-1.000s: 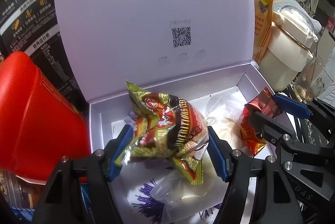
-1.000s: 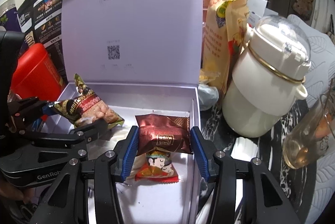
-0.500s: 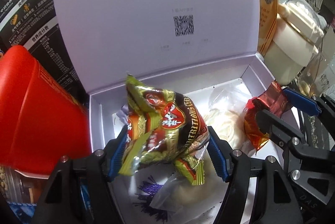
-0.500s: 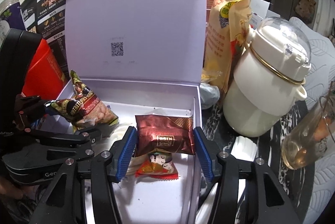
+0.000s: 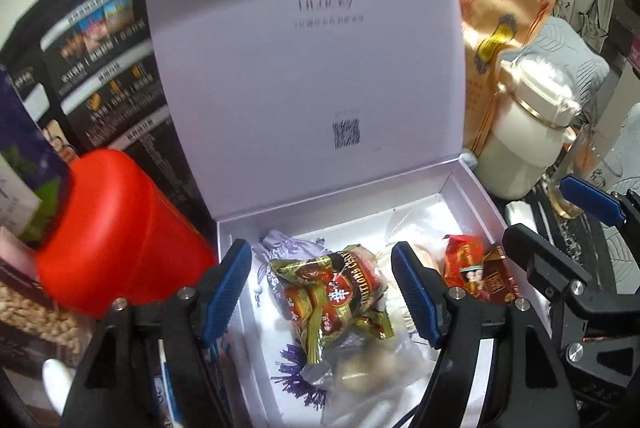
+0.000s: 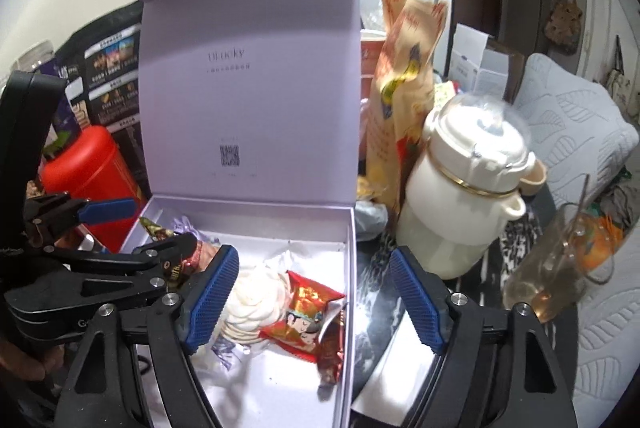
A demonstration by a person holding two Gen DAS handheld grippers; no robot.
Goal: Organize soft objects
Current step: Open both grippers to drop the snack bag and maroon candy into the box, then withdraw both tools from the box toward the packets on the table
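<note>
An open lavender box (image 5: 476, 188) (image 6: 352, 268) stands with its lid upright. A green-and-red snack packet (image 5: 336, 300) lies inside on a clear bag, below my left gripper (image 5: 320, 288). Its jaws are opening and the pads stand clear of the packet. My right gripper (image 6: 314, 298) is opening wide with nothing between its pads. Under it a brown foil packet (image 6: 332, 352) leans on the box's right wall. Beside that lie a red cartoon packet (image 6: 304, 316) and a bag of white wafers (image 6: 256, 300). Each gripper shows in the other's view: right (image 5: 560, 224), left (image 6: 136, 232).
A red canister (image 5: 120, 228) crowds the box's left side, with a black printed carton (image 5: 108, 68) behind it. To the right stand a cream lidded jar (image 6: 468, 196), a tall orange snack bag (image 6: 404, 76) and a glass mug (image 6: 560, 268) on a dark patterned surface.
Both grippers have let go and risen. The green-and-red packet dropped into the box from the left gripper. The brown packet fell from the right gripper against the right wall.
</note>
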